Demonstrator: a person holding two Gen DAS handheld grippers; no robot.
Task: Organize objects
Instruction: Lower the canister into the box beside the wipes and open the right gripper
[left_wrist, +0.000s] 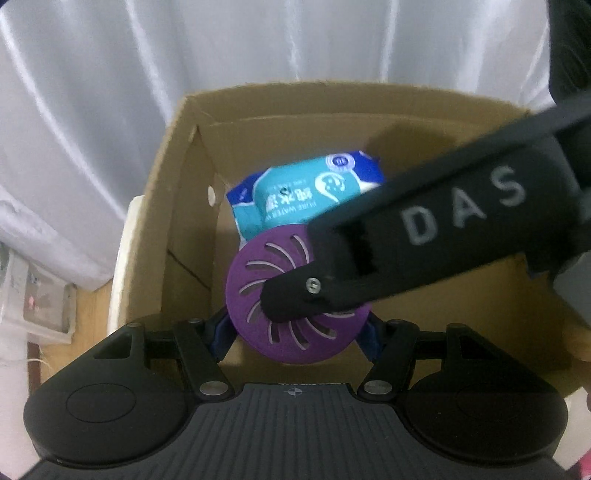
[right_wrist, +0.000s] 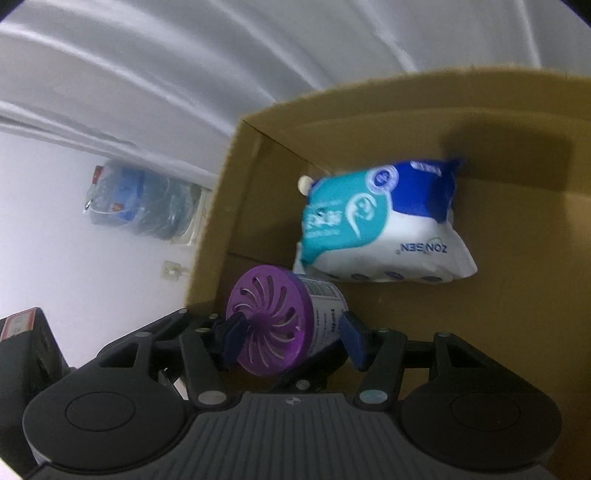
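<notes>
**Tools both on the can, down in the box**

Left tool (left_wrist: 295, 332) pinching can (left_wrist: 258, 266) across its sides, low inside box (left_wrist: 177, 221), just beside wipes (left_wrist: 295, 192). Right tool (right_wrist: 291, 332) straddling the same can end to end, one pad against the slotted lid. Pressing or not, can't tell. Probably light, stiff plastic with a slick label. Better to grab round the body, not the vented lid.

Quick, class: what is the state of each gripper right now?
Left gripper: closed on the purple-lidded can.
Right gripper: straddles the same can; grip cannot be told.
</notes>
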